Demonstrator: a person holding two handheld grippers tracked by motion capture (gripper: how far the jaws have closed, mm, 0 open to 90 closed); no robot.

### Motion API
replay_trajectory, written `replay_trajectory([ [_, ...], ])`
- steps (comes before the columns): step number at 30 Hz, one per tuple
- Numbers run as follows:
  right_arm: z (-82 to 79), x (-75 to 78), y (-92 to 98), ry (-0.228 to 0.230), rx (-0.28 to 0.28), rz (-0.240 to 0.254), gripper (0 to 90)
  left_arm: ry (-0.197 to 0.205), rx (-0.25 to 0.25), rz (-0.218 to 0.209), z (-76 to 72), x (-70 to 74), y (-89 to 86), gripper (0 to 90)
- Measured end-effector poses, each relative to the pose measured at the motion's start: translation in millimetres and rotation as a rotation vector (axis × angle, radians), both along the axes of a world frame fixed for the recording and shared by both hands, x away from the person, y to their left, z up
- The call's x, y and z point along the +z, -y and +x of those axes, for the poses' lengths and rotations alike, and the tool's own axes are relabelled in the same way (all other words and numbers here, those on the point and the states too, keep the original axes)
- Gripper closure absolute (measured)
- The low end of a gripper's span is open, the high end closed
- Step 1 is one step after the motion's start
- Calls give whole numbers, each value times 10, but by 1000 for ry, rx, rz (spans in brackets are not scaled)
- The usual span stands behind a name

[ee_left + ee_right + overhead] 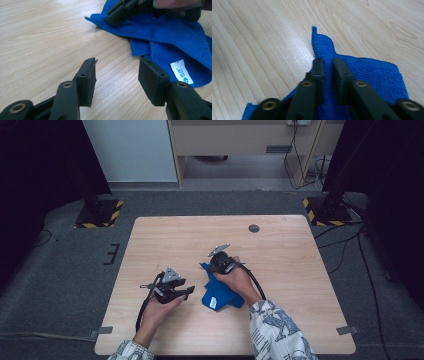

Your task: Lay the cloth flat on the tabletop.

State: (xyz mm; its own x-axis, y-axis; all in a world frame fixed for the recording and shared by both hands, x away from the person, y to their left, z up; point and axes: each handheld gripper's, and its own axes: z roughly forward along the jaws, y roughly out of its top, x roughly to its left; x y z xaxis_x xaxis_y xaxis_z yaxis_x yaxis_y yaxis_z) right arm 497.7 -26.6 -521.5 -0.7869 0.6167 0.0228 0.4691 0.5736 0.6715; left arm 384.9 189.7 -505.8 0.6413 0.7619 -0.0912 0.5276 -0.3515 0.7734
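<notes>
A crumpled blue cloth [220, 295] with a white label [182, 71] lies on the wooden table [280, 250], a little right of centre near the front. My right gripper [209, 268] is shut on a raised fold at the cloth's far left corner. In the right gripper view the two jaws pinch that ridge of blue cloth [372, 72] at the right gripper [328, 62]. My left gripper [190, 291] rests just left of the cloth, open, with bare wood between the jaws of the left gripper [117, 75]. Beyond them lie the blue cloth [170, 37] and the right gripper [117, 17].
A round dark cable hole [254, 228] sits near the table's far edge. Two black stands on yellow-and-black striped bases [97, 212] [325, 210] flank the far corners on the grey floor. Bare wood stretches across the table's far half and right side.
</notes>
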Motion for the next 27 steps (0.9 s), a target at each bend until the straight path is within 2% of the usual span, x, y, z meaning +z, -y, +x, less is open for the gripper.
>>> replay_trajectory([
  [5, -71, 227, 96, 51, -33, 84, 865, 5, -23, -1, -13, 4, 34, 482],
  [6, -71, 227, 96, 51, -33, 84, 865, 5, -28, 1, -16, 3, 46, 482],
  [7, -109, 302, 156, 60, -47, 111, 868, 8, -42, 5, -24, 3, 68, 482],
  [12, -213, 379, 299, 86, -68, 128, 869, 10, -60, 14, -38, -1, 114, 484],
  [13, -266, 403, 389, 88, -84, 149, 871, 8, -65, 16, -41, -7, 129, 485],
  [14, -266, 403, 389, 88, -84, 149, 871, 4, -72, 16, -44, -13, 143, 485],
  [18, -385, 448, 603, 111, -106, 154, 873, 3, -106, 28, -72, -30, 224, 495],
  [23, -441, 513, 782, 124, -133, 169, 873, -1, -131, 28, -96, -40, 275, 501],
  [27, -448, 542, 839, 135, -142, 164, 873, -12, -150, 29, -124, -56, 310, 492],
])
